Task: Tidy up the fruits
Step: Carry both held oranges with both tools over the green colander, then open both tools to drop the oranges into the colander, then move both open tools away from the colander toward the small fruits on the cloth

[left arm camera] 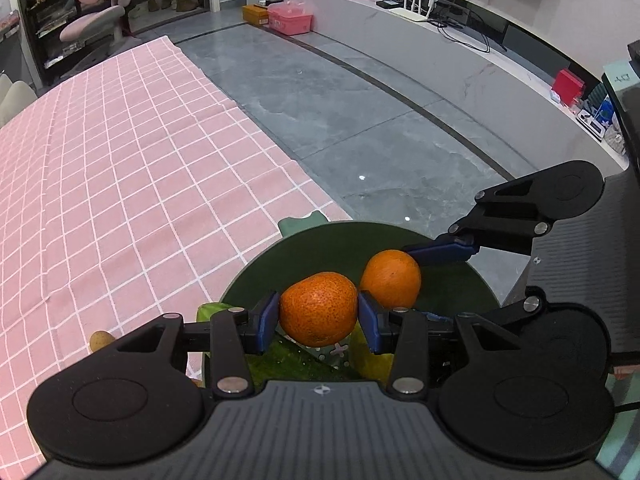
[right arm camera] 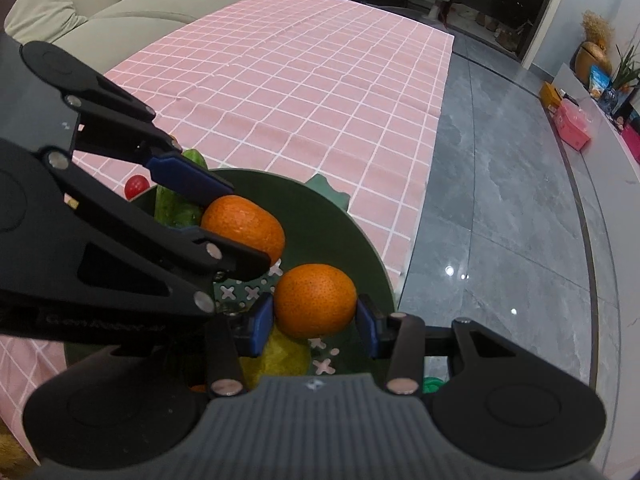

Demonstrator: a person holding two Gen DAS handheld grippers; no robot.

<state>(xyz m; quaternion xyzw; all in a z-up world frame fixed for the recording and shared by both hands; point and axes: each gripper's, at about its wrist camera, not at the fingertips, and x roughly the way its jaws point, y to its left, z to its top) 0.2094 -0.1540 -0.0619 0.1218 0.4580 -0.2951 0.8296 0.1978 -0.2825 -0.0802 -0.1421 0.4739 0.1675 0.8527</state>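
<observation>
Each gripper's blue fingers clasp an orange over a dark green bowl, the left gripper (left arm camera: pixel 318 316) gripping one orange (left arm camera: pixel 318 309), the right gripper (right arm camera: pixel 316 317) another orange (right arm camera: pixel 315 300), above the pink checked table (left arm camera: pixel 120 168).

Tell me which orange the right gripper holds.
The orange clamped in the right gripper, nearer the bowl's floor-side rim; the left gripper grips the other.

Two oranges (right arm camera: pixel 315 300) (right arm camera: pixel 244 224), one cucumber (right arm camera: pixel 176 204), one cherry tomato (right arm camera: pixel 136 186), one bowl (right arm camera: pixel 320 216).
</observation>
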